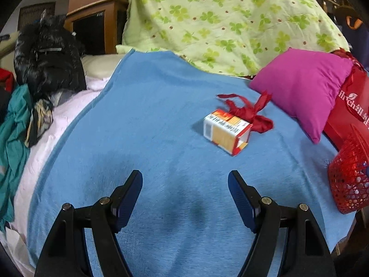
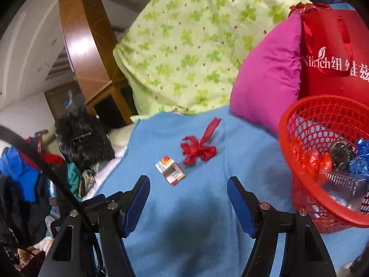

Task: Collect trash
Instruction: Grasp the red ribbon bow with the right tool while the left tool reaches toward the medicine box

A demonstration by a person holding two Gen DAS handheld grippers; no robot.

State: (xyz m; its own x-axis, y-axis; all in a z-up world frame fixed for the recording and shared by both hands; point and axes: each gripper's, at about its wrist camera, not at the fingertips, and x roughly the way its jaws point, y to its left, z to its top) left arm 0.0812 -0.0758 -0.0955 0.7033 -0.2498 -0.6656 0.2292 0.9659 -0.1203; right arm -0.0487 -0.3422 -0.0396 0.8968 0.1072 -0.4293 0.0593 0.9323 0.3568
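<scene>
While both of your grippers hover over the blue fleece blanket (image 1: 143,124) spread on the bed, their fingers stand spread wide and hold nothing. Your left gripper (image 1: 185,180) faces a small orange-and-white cardboard box (image 1: 224,130) lying on its side, one end flap open, touching a crumpled red ribbon bow (image 1: 250,112) just behind it. From your right gripper (image 2: 187,185), the same box (image 2: 170,169) and bow (image 2: 198,150) lie ahead on the blanket. The red plastic mesh basket (image 2: 306,120) sits to the right, holding red and blue foil wrappers (image 2: 359,161). A magenta cushion (image 1: 302,87) leans near a red printed bag (image 2: 332,53) and a clover-patterned green quilt (image 1: 219,16).
</scene>
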